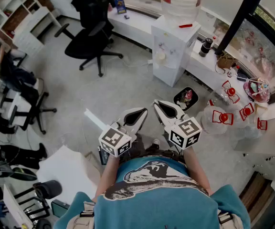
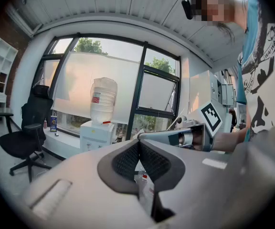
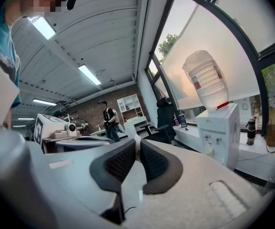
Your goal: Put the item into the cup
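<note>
No cup or loose item for the task shows in any view. I hold both grippers close to my body at waist height, pointing forward over the grey floor. In the head view my left gripper (image 1: 143, 110) and right gripper (image 1: 157, 102) sit side by side, tips nearly touching each other. Along the left gripper (image 2: 138, 143) the black pads meet at the tip with nothing between them. The right gripper (image 3: 137, 141) looks the same, shut and empty. The left gripper view shows the right gripper's marker cube (image 2: 210, 117) beside it.
A white water dispenser (image 1: 175, 46) with a big bottle stands ahead by the window counter. A black office chair (image 1: 92, 37) is at the far left. A black bin (image 1: 185, 98) and several empty water jugs (image 1: 218, 118) lie to the right. A white surface (image 1: 66, 168) is at lower left.
</note>
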Demonstrator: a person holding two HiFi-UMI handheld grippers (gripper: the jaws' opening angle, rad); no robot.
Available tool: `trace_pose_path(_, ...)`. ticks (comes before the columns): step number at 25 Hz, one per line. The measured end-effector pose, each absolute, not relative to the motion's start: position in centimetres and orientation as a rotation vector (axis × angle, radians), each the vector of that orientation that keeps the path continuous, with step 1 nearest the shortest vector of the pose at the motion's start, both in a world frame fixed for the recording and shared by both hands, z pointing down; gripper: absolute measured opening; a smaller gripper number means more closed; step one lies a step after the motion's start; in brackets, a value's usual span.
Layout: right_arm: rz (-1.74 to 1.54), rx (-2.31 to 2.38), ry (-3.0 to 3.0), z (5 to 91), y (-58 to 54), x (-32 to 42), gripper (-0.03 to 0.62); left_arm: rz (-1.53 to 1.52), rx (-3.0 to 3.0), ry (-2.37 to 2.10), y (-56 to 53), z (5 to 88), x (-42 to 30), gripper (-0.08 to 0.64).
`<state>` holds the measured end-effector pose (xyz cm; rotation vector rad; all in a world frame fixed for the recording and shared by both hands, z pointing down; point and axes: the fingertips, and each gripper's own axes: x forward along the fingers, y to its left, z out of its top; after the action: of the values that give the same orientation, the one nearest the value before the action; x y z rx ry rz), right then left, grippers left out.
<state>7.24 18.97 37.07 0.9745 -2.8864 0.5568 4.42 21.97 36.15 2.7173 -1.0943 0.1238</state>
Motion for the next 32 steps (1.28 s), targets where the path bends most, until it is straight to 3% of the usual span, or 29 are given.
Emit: trace_pose_path(32, 0.65, 1.077, -2.882, 37.9, 15.7, 8.4, 0.025, 0.083, 2.692, -1.01, 18.9, 36.4, 4.7, 0.013)
